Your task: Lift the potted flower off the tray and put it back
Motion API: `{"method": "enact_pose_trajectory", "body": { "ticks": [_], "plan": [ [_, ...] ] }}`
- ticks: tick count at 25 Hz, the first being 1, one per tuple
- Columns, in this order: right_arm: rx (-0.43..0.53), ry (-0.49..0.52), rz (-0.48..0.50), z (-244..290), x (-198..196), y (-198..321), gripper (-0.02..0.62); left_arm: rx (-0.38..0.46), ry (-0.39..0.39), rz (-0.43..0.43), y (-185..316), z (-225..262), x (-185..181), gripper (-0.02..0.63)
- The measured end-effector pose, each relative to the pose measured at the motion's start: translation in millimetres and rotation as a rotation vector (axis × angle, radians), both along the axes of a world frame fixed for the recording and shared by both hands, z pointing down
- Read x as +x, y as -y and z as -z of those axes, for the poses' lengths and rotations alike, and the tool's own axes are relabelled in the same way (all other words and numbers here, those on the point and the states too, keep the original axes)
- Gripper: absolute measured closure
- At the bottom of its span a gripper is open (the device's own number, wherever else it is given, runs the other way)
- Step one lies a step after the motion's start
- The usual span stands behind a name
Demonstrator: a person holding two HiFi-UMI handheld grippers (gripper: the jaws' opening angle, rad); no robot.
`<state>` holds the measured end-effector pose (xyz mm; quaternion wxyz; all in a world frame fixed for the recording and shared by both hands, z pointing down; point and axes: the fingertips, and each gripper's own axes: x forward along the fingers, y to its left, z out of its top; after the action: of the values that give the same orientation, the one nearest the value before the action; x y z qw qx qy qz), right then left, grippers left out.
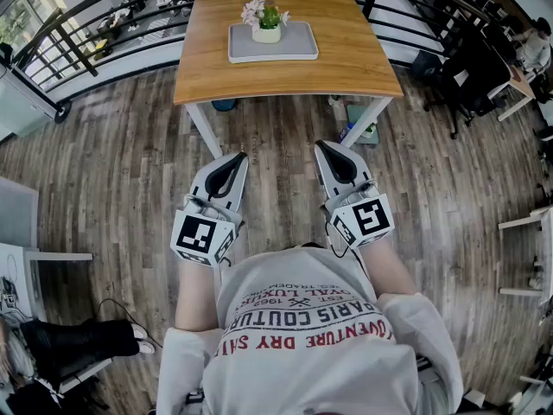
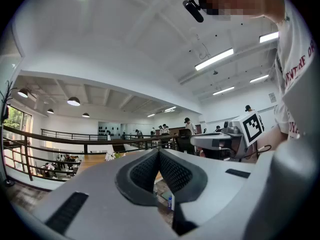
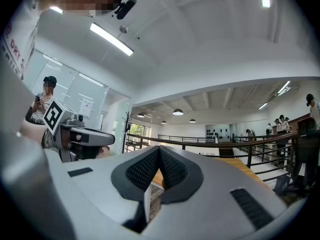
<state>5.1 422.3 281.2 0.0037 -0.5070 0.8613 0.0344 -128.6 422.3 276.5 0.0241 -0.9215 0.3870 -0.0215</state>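
A small potted flower [image 1: 266, 20] with pale blooms and green leaves stands in a white pot on a grey tray [image 1: 295, 48] at the far middle of a wooden table [image 1: 346, 67]. My left gripper [image 1: 238, 157] and right gripper [image 1: 321, 146] are held level side by side, well short of the table's near edge, over the floor. Both have their jaws shut tip to tip with nothing between them. In the left gripper view the flower [image 2: 110, 156] shows small and far off beyond the left gripper [image 2: 158, 152]. The right gripper [image 3: 159, 150] points at the table edge [image 3: 249, 168].
Black railings [image 1: 95, 24] run round the table's far side and left. White table legs [image 1: 203, 128] stand ahead of the grippers, with a bottle and a box [image 1: 361, 130] under the table. Chairs and desks [image 1: 471, 72] stand at the right, people in the background.
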Motion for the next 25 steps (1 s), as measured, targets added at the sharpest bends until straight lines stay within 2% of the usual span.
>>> {"method": "enact_pose_trajectory", "body": {
  "ticks": [13, 16, 18, 19, 20, 21, 25],
  "plan": [
    [-0.015, -0.006, 0.006, -4, -9, 19, 0.569, -0.018, -0.023, -0.003, 21, -3, -12, 0.594],
    [-0.019, 0.036, -0.02, -3, -5, 26, 0.568, -0.019, -0.034, -0.001, 27, -4, -15, 0.594],
    [-0.009, 0.013, -0.037, -4, -4, 31, 0.562, -0.025, -0.041, 0.007, 31, -7, -18, 0.594],
    [-0.001, -0.003, -0.037, -4, -4, 33, 0.514, -0.03, -0.045, 0.011, 33, -8, -19, 0.594],
    [0.009, -0.008, -0.032, -3, -5, 36, 0.35, -0.034, -0.048, 0.014, 34, -9, -19, 0.594],
    [0.021, 0.002, -0.031, -1, -4, 38, 0.221, -0.037, -0.05, 0.015, 36, -9, -19, 0.594],
    [0.064, 0.052, -0.059, 8, 5, 56, 0.142, -0.044, -0.044, 0.024, 49, -13, -19, 0.594]
  ]
}}
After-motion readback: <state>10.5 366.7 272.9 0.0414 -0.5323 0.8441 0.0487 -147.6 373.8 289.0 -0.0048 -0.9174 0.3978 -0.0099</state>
